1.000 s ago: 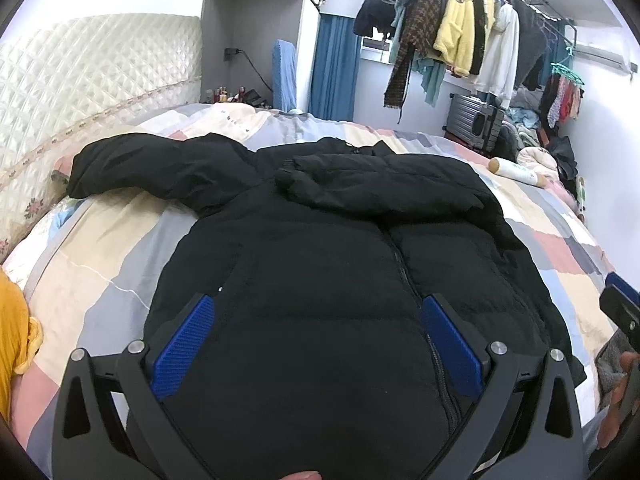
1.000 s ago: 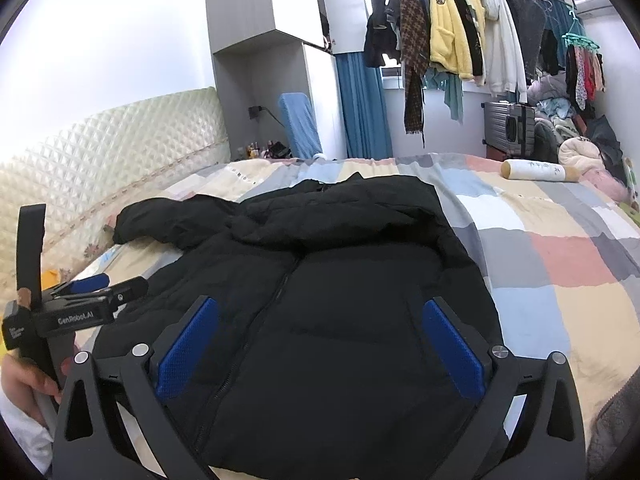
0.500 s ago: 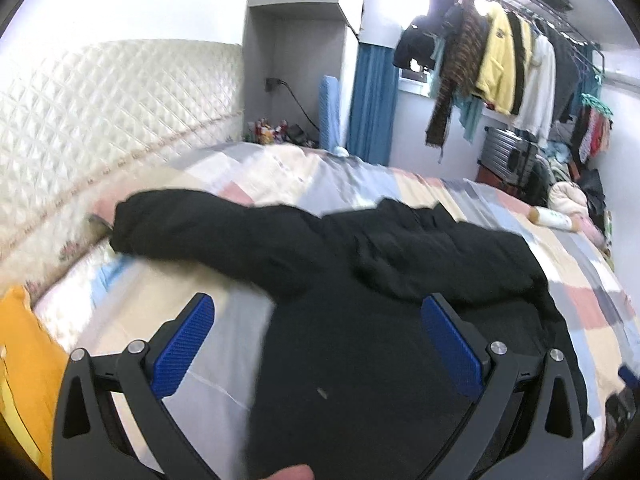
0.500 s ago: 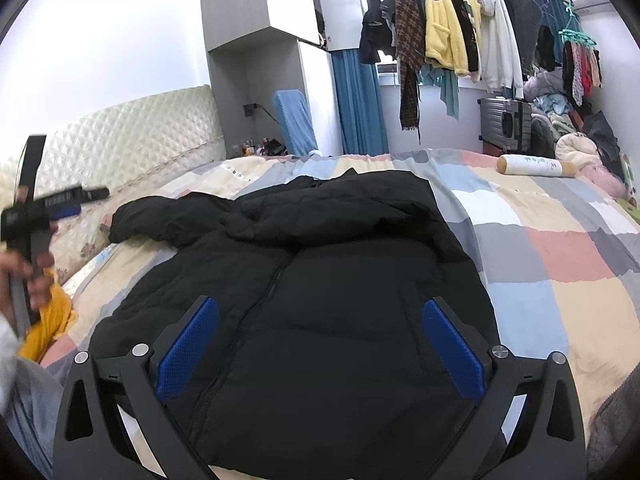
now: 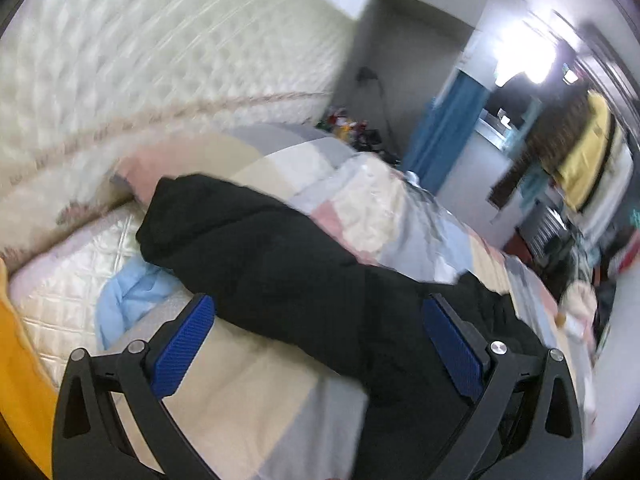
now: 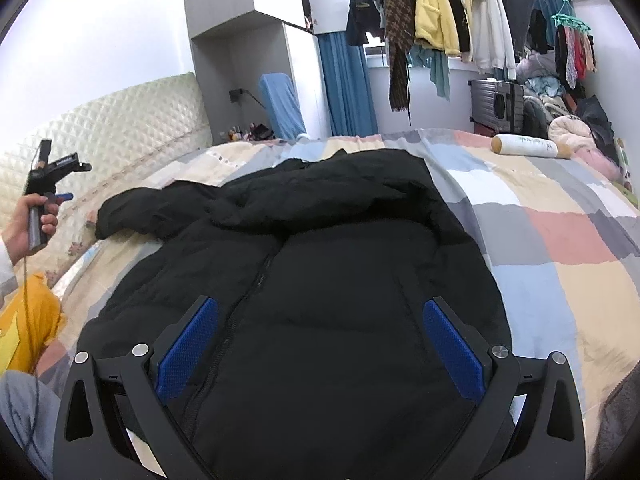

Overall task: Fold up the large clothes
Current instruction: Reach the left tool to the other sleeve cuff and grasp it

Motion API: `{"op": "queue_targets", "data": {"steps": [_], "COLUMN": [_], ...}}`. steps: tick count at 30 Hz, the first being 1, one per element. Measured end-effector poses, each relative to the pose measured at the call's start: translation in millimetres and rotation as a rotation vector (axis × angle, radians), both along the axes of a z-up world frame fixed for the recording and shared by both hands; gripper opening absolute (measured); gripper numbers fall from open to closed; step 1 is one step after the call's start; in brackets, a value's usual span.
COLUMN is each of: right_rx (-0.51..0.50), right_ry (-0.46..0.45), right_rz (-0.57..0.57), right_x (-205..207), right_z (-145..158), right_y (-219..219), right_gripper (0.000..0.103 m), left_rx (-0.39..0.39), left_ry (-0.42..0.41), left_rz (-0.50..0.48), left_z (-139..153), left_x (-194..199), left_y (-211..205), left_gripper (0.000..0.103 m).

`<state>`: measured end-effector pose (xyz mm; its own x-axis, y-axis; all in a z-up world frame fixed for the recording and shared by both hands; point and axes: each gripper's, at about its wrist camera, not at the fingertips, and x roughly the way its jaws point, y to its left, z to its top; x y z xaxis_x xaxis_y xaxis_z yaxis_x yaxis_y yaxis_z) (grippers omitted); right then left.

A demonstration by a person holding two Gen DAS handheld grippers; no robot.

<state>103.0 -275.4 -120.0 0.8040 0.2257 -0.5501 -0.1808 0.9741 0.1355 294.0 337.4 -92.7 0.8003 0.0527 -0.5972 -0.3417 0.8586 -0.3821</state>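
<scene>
A black puffer jacket (image 6: 320, 280) lies front up on the bed, zipper down the middle. Its left sleeve (image 5: 248, 240) stretches out toward the headboard; it also shows in the right wrist view (image 6: 152, 212). My left gripper (image 5: 320, 320) is open and empty, held above the sleeve near the left bed edge; it shows in the right wrist view (image 6: 52, 176) raised at the far left. My right gripper (image 6: 320, 328) is open and empty, above the jacket's lower front.
The bed has a patchwork cover (image 6: 560, 240) and a quilted headboard (image 5: 160, 60). A white roll (image 6: 524, 146) lies at the far right of the bed. Clothes hang on a rack (image 6: 440, 8) behind. A yellow cloth (image 6: 28, 320) lies at the left edge.
My left gripper has swung left and up, away from the jacket body toward the outstretched sleeve and headboard. The right gripper has stayed nearly still.
</scene>
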Motion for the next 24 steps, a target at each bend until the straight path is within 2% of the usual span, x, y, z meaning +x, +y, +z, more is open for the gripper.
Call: {"op": "queue_targets", "data": {"steps": [2, 5, 11, 16, 21, 23, 24], "right_rx": [-0.018, -0.007, 0.020, 0.015, 0.019, 0.013, 0.009], "right_ry": [0.006, 0.029, 0.080, 0.123, 0.149, 0.155, 0.157], "right_rz": [-0.015, -0.025, -0.054, -0.084, -0.109, -0.113, -0.116], "right_x": [6.6, 18.5, 38.6, 58.6, 74.8, 79.1, 80.2], "right_z": [-5.0, -11.2, -19.1, -28.1, -34.8, -36.5, -37.2], "right_y": [4.5, 9.6, 16.0, 22.3, 27.5, 29.5, 29.9], "right_gripper": [0.103, 0.103, 0.103, 0.103, 0.103, 0.103, 0.103], "left_rx": [-0.045, -0.165, -0.300, -0.373, -0.435, -0.473, -0.479], "left_ry": [0.001, 0.018, -0.007, -0.052, -0.114, -0.140, -0.145], "left_rz": [0.044, 0.092, 0.165, 0.199, 0.223, 0.214, 0.209], "left_z": [-20.9, -67.8, -131.7, -160.2, -171.4, -173.0, -172.6], "left_x": [10.4, 25.5, 45.9, 62.1, 73.4, 77.4, 78.6], "left_y": [23.4, 60.7, 105.5, 132.6, 141.7, 141.4, 139.8], "left_gripper": [0.103, 0.102, 0.102, 0.102, 0.102, 0.094, 0.086]}}
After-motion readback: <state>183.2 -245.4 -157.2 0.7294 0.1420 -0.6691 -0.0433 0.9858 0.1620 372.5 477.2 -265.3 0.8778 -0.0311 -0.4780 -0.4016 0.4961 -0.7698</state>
